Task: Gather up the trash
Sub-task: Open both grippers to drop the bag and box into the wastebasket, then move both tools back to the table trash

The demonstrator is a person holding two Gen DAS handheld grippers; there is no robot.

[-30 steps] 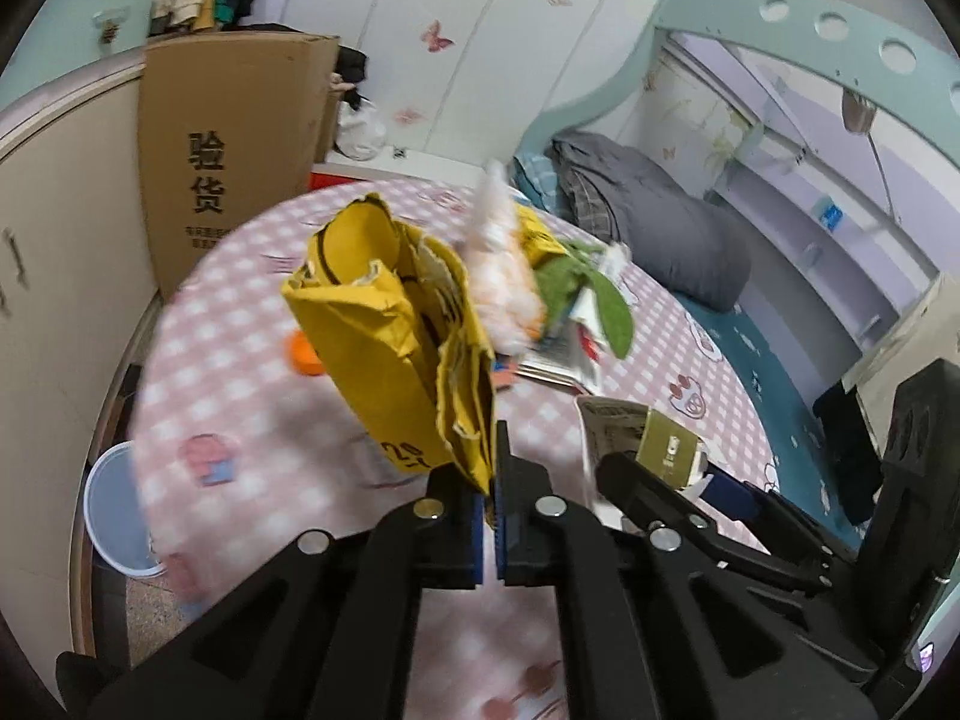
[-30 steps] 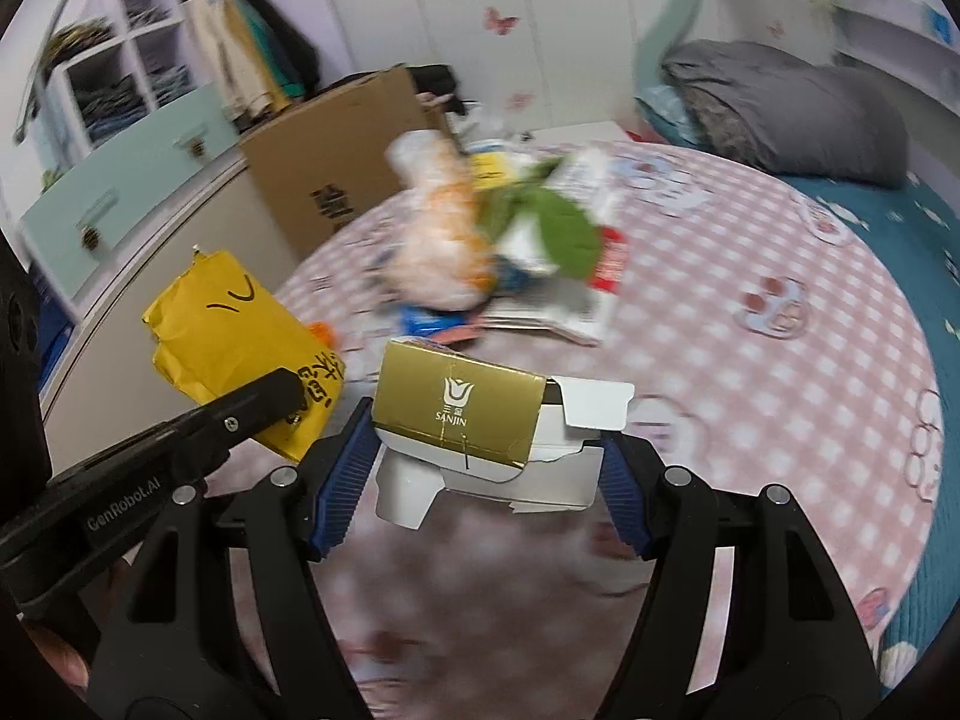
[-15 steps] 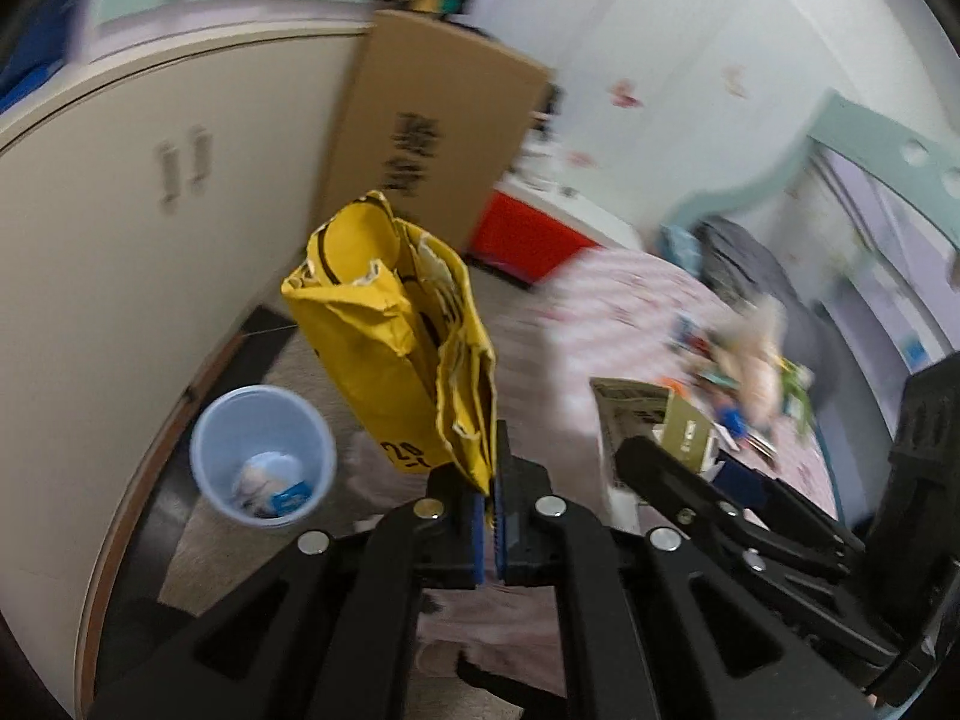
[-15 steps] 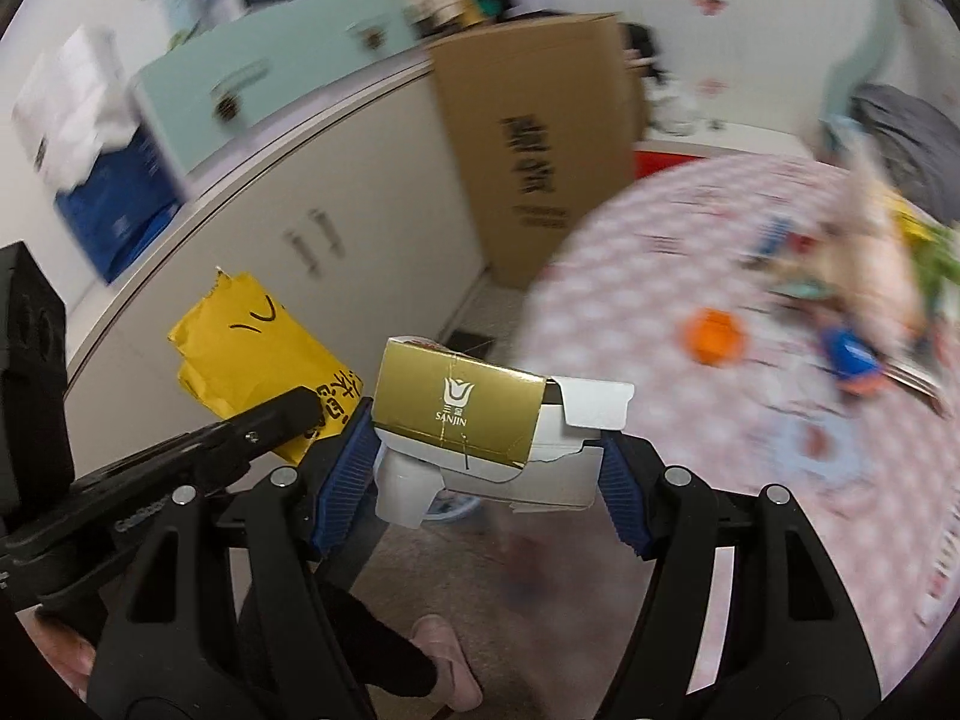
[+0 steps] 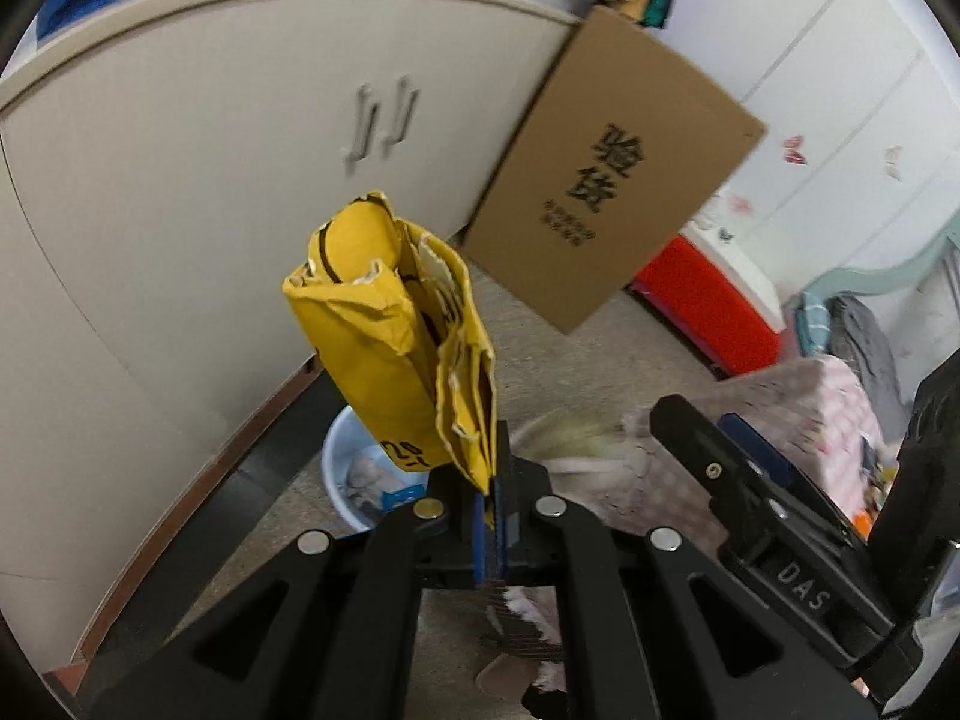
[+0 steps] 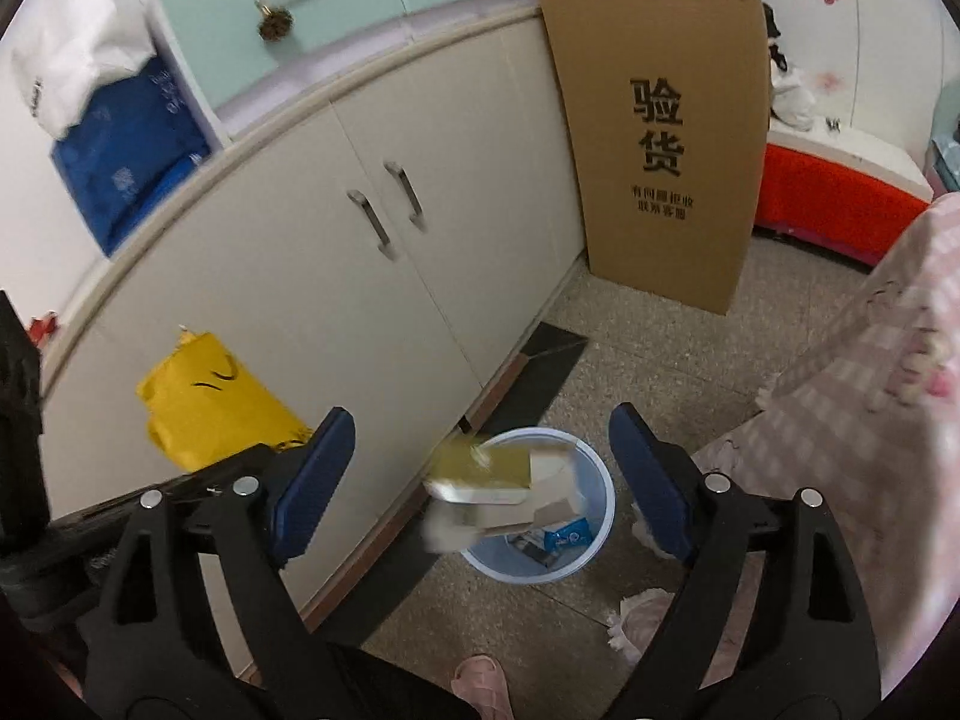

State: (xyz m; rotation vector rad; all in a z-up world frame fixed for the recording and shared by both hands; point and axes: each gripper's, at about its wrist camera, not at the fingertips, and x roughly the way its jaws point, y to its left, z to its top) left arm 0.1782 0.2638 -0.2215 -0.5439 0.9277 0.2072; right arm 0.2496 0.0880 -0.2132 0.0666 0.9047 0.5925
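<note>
The light blue bin (image 6: 540, 504) was stood on the floor beside the cabinet (image 6: 360, 276), directly beneath the right gripper (image 6: 480, 468), whose fingers were spread wide so that the gold carton (image 6: 486, 471), blurred at the rim, could fall in. The yellow paper bag (image 5: 396, 348) was kept pinched in the left gripper (image 5: 493, 516), presumably for dropping next.
</note>
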